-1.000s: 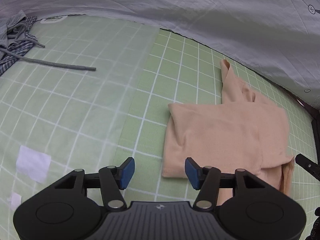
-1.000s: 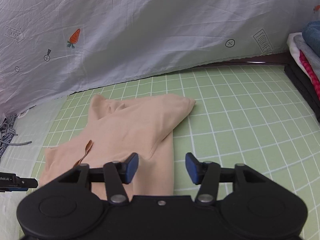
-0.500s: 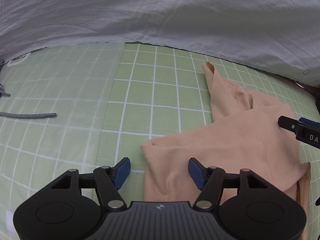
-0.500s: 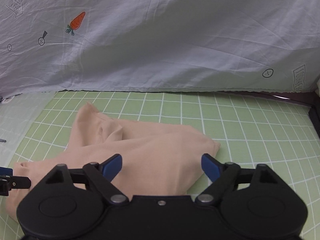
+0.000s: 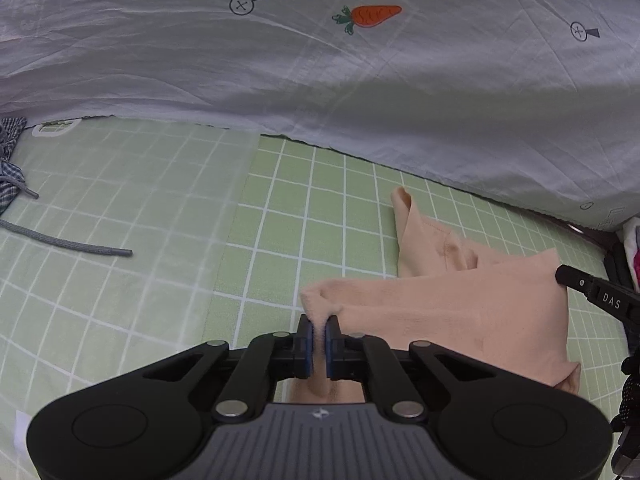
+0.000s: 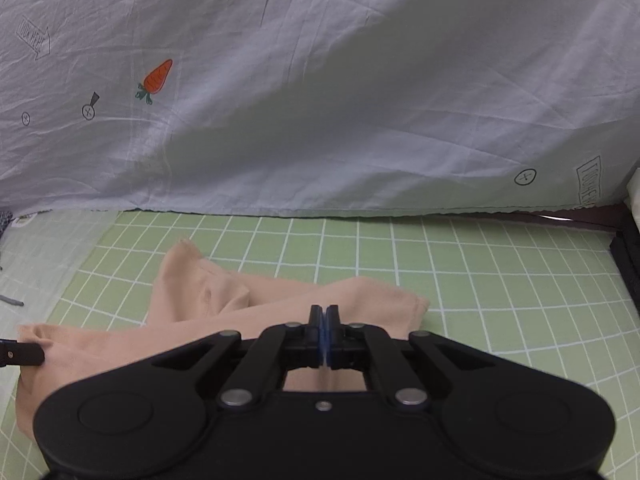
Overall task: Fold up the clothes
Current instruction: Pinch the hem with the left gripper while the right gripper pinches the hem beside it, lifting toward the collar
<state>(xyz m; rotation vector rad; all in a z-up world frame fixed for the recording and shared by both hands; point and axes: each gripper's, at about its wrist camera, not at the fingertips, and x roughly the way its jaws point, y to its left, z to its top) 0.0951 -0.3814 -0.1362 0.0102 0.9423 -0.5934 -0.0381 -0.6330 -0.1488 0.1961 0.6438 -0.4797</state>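
1 peach garment (image 5: pixel 460 312) on the green grid mat (image 5: pixel 280 216), near edge lifted btwn my 2 grippers. L gripper (image 5: pixel 319 340) clamped tight on 1 corner; R gripper (image 6: pixel 324 334) pinched on the other edge. 1 grey cord (image 5: pixel 68 245) lies well apart, left.

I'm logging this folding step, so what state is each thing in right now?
Left gripper: shut on the near left corner of the peach garment.
Right gripper: shut on the garment's near edge.
Peach garment: partly folded, near edge lifted off the green mat.
Grey cord: lying loose, untouched.
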